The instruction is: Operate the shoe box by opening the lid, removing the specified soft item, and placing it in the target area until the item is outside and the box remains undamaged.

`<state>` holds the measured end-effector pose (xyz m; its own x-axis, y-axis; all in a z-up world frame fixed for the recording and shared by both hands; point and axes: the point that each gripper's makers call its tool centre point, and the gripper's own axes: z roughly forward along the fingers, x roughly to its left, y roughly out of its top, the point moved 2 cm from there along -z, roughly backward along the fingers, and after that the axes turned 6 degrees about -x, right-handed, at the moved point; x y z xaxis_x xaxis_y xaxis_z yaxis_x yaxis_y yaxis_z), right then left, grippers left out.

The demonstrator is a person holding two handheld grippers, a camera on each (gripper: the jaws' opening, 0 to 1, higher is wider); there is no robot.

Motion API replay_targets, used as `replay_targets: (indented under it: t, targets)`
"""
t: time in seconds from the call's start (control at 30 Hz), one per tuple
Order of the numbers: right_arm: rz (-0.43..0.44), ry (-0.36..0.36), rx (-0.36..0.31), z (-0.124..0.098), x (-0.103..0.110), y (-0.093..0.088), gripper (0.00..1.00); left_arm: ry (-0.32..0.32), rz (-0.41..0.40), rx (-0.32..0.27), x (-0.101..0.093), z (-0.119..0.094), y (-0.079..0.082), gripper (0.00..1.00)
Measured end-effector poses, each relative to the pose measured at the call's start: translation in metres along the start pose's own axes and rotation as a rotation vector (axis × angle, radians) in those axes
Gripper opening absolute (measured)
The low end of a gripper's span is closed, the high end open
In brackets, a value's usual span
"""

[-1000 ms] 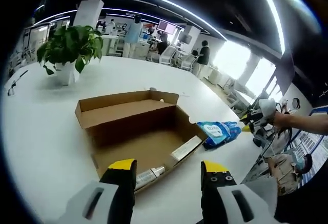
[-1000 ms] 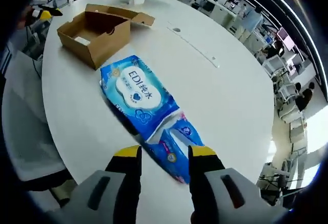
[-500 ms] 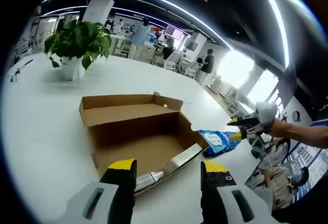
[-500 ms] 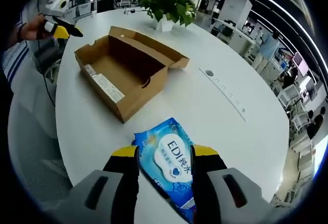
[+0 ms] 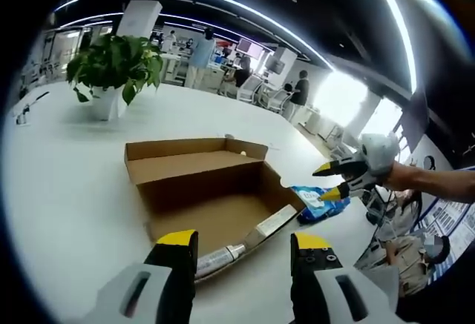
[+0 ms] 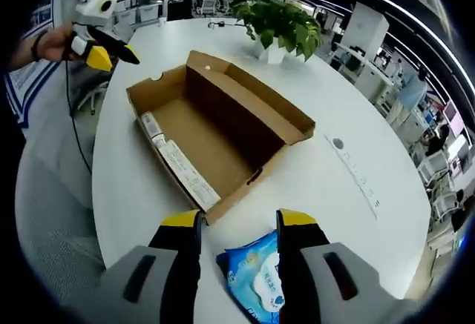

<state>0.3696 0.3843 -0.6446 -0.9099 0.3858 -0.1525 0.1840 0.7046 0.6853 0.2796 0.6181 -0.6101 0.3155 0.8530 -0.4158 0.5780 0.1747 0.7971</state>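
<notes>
The brown cardboard shoe box (image 5: 204, 183) stands open on the white table, its lid folded back. White paper strips (image 5: 269, 222) lie along its near wall. A blue pack of wipes (image 5: 318, 199) rests on the table just right of the box. My left gripper (image 5: 241, 244) is open, short of the box's near side, holding nothing. My right gripper (image 5: 331, 182) comes in from the right, open, a little above the pack. In the right gripper view the box (image 6: 223, 127) lies ahead, the pack (image 6: 254, 279) sits low between my open right gripper (image 6: 237, 224) jaws, and the left gripper (image 6: 111, 55) hovers at top left.
A potted green plant (image 5: 111, 64) stands on the table (image 5: 67, 176) beyond the box, also the plant (image 6: 282, 24) in the right gripper view. The table's curved edge (image 6: 104, 213) runs close to the box. People and office chairs fill the background.
The right gripper has drawn back from the wipes pack and turned toward the box, leaving the pack lying on the table. The left gripper has barely shifted.
</notes>
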Motion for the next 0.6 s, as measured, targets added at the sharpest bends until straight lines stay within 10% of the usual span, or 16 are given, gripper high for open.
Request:
replay_targets:
  t: [0.6]
  targets:
    - [-0.144, 0.141, 0.042, 0.038, 0.027, 0.030, 0.39, 0.015, -0.030, -0.013, 0.013, -0.013, -0.007, 0.51]
